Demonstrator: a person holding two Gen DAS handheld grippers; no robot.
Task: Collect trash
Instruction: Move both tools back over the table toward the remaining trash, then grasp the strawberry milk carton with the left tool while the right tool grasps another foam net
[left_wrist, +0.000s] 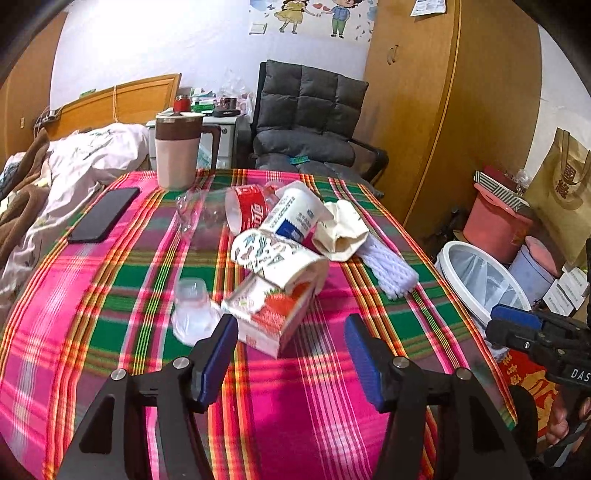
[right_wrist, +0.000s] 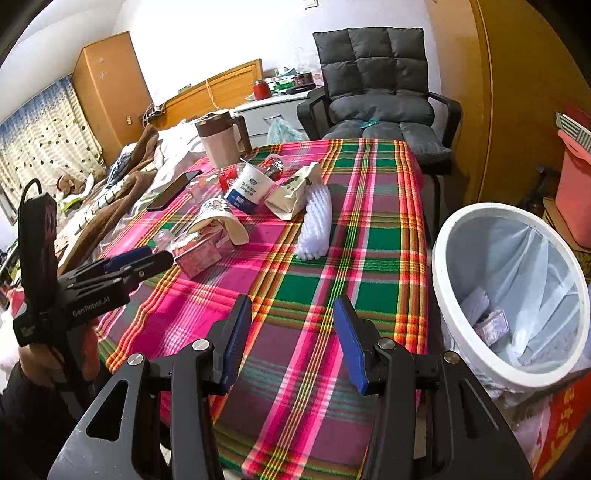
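A pile of trash lies on the plaid tablecloth (left_wrist: 332, 387): a strawberry carton (left_wrist: 273, 314), a crushed paper cup (left_wrist: 280, 258), a white and blue cup (left_wrist: 295, 214), a red-labelled bottle (left_wrist: 247, 210), a beige paper bag (left_wrist: 343, 229), white foam netting (left_wrist: 388, 269) and a small clear cup (left_wrist: 192, 314). My left gripper (left_wrist: 291, 350) is open, just short of the carton. My right gripper (right_wrist: 291, 336) is open and empty over the table's near right part. A white bin (right_wrist: 517, 295) with a plastic liner stands right of the table and holds some trash.
A pink and brown jug (left_wrist: 177, 151) and a black phone (left_wrist: 103, 214) sit at the table's far left. A grey chair (left_wrist: 306, 122) stands behind the table, a bed (left_wrist: 55, 173) to the left. Pink buckets (left_wrist: 495, 221) and a paper bag (left_wrist: 561, 192) crowd the floor at right.
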